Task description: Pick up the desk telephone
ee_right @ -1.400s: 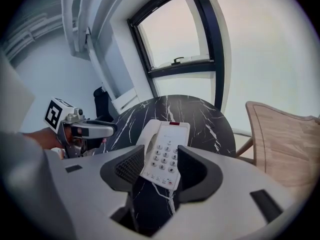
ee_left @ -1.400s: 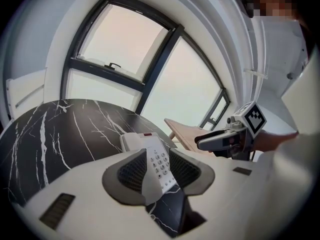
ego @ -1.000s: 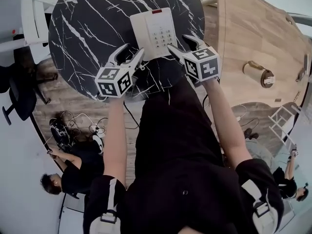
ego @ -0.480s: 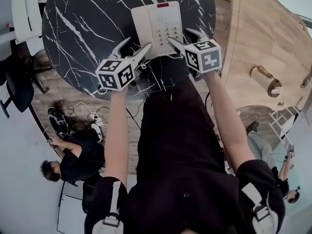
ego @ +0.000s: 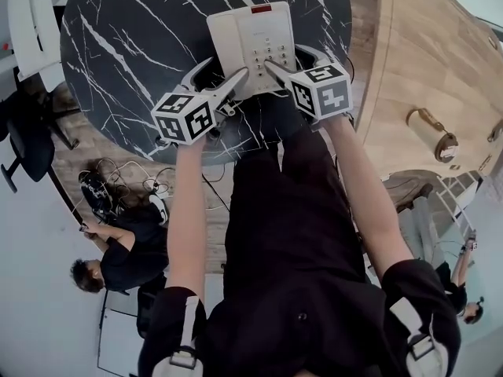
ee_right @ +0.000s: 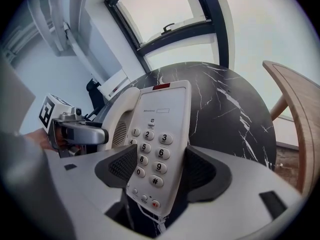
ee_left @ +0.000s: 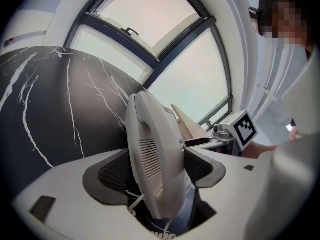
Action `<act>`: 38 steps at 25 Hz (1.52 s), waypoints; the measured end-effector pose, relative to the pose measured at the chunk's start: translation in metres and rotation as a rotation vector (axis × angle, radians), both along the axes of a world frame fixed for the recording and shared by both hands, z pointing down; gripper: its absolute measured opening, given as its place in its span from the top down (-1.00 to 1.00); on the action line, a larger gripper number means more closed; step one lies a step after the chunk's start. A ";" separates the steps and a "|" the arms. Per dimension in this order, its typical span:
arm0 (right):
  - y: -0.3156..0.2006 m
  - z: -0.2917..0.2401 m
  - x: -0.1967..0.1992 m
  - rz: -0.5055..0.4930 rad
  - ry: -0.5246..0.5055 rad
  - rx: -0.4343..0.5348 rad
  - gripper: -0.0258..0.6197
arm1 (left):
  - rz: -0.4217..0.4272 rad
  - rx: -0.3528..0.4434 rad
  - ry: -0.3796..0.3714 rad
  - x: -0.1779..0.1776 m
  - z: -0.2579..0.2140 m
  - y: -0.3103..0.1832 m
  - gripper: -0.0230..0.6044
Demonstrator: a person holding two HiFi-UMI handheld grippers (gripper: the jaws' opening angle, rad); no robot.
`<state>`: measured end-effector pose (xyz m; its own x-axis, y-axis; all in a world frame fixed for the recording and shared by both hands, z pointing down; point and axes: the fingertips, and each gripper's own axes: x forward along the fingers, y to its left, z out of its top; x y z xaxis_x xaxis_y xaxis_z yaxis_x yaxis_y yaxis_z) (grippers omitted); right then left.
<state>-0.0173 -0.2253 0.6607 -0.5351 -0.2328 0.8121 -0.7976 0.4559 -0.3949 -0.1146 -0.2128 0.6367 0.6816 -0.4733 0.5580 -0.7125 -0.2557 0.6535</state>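
Two claws are sitting at the near end of the desk telephone [ego: 250, 47], which is lying flat on the black marbled desk [ego: 134, 45], keypad up, a little in from the rim nearest us.

Left claw [ego: 222, 71]: the jaws have just been opening and are standing spread. The handset [ee_left: 152, 154] side of the telephone is between them, not pinched.

Right claw [ego: 288, 57]: the jaws have likewise just been opening and are standing spread. The keypad [ee_right: 150, 149] side is between them, and nothing is being gripped.

Risks, as we are judging them:
- The handset appears to be only resting on the base. A left claw closing on it alone could be lifting it away and leaving the base behind.
- Uneven closing or uneven raising between the two hands could be tilting the smooth plastic body and letting it slide out.
- The coiled cord [ee_left: 156, 233] is trailing below the left claw and could be snagging a jaw.

Room:
- Open marble is stretching beyond and to the left of the telephone.
- Toward us the rim is near, so a slipped telephone could be going over it.
- A curved wooden piece [ego: 424, 53] is standing just beside the desk on the right, and it is limiting the right hand's swing.
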 end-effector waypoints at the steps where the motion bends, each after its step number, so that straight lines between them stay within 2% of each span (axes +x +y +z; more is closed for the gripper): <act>1: 0.000 0.000 0.000 0.000 -0.001 -0.001 0.00 | 0.004 -0.001 0.005 0.001 0.000 0.000 -0.18; 9: -0.001 0.004 -0.001 0.009 -0.049 -0.048 -0.02 | 0.029 -0.015 0.052 0.004 0.003 -0.001 -0.20; 15: -0.001 0.006 0.000 0.027 -0.067 -0.046 -0.04 | 0.033 -0.020 0.071 0.005 0.004 0.000 -0.20; 31: -0.001 0.004 0.002 0.054 -0.049 -0.052 -0.04 | -0.004 -0.019 0.067 0.004 0.001 0.000 -0.14; 38: 0.015 -0.003 0.004 0.077 -0.035 -0.047 -0.03 | -0.004 -0.051 0.074 0.005 -0.005 0.016 -0.08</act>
<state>-0.0131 -0.2098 0.6572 -0.5453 -0.2363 0.8042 -0.8150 0.3736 -0.4428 -0.1094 -0.1967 0.6316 0.7197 -0.4485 0.5300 -0.6631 -0.2178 0.7162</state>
